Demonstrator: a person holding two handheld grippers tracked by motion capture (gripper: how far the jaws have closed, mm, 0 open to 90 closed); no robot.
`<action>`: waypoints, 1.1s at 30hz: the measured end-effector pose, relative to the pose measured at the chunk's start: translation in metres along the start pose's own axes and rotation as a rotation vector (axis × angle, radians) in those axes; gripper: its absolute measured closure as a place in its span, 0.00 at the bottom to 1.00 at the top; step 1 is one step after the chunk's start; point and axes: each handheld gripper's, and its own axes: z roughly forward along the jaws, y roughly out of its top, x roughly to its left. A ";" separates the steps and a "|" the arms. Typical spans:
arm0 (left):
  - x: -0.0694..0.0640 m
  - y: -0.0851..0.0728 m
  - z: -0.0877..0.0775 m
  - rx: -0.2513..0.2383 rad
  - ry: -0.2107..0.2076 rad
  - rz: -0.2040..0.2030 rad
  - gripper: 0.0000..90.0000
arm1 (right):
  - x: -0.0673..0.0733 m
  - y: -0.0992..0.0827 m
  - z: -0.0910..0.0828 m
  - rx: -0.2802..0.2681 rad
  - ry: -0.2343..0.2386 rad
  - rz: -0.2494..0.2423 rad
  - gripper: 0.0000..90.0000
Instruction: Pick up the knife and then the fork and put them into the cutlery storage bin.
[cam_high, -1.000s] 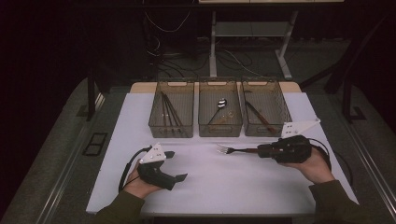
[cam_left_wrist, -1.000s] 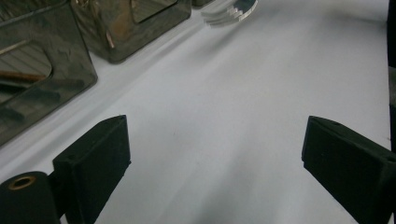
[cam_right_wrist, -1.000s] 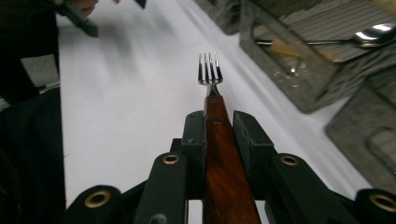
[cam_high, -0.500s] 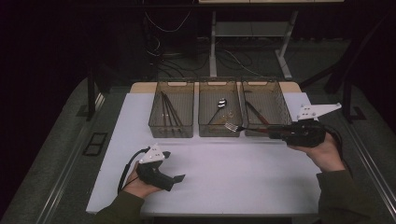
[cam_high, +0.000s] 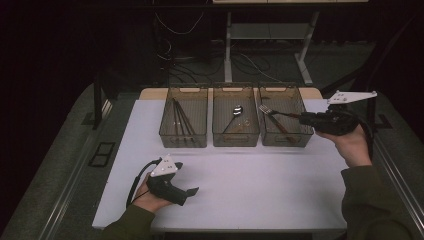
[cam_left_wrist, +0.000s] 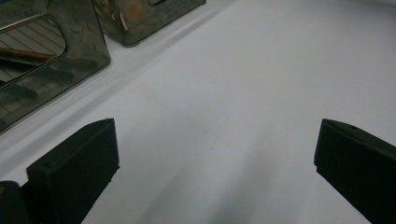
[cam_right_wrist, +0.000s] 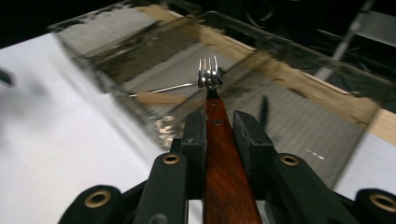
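While my two hands work apart, this is how things lie, nearest first.

Left gripper (cam_high: 192, 190): it rests low at the near left of the white table (cam_high: 260, 190), my hand wrapped round its body. Its jaws have just been opening and now stand as wide as they go, with nothing between them; in the left gripper view they frame bare tabletop.

Right gripper (cam_high: 304, 119): it is held up at the far right, just beside the right bin's right wall, pointing left. My jaws are clamped tight on the wooden handle of the fork, one pad on each side of it.

Fork (cam_right_wrist: 219, 126): gripped by its red-brown handle, it sticks out level from my right jaws, and its metal tines (cam_high: 264, 108) hang above the right bin.

Right bin (cam_high: 285, 140): a clear bin at the far right of the row, with another wooden-handled piece lying inside.

Middle bin (cam_high: 235, 139): just left of it, holding a spoon (cam_high: 236, 111).

Left bin (cam_high: 183, 140): at the far left of the row, holding several dark sticks (cam_high: 181, 119) laid lengthwise.
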 end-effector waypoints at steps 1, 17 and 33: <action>0.000 0.000 0.000 0.000 0.001 0.000 0.00 | -0.003 0.001 0.001 0.002 -0.019 0.010 0.84; 0.002 0.000 0.004 -0.023 -0.002 0.025 0.00 | -0.044 -0.002 0.045 0.080 -0.213 0.164 0.84; 0.002 0.001 0.008 -0.018 -0.032 0.032 0.00 | -0.046 -0.005 0.098 0.158 -0.251 0.233 0.84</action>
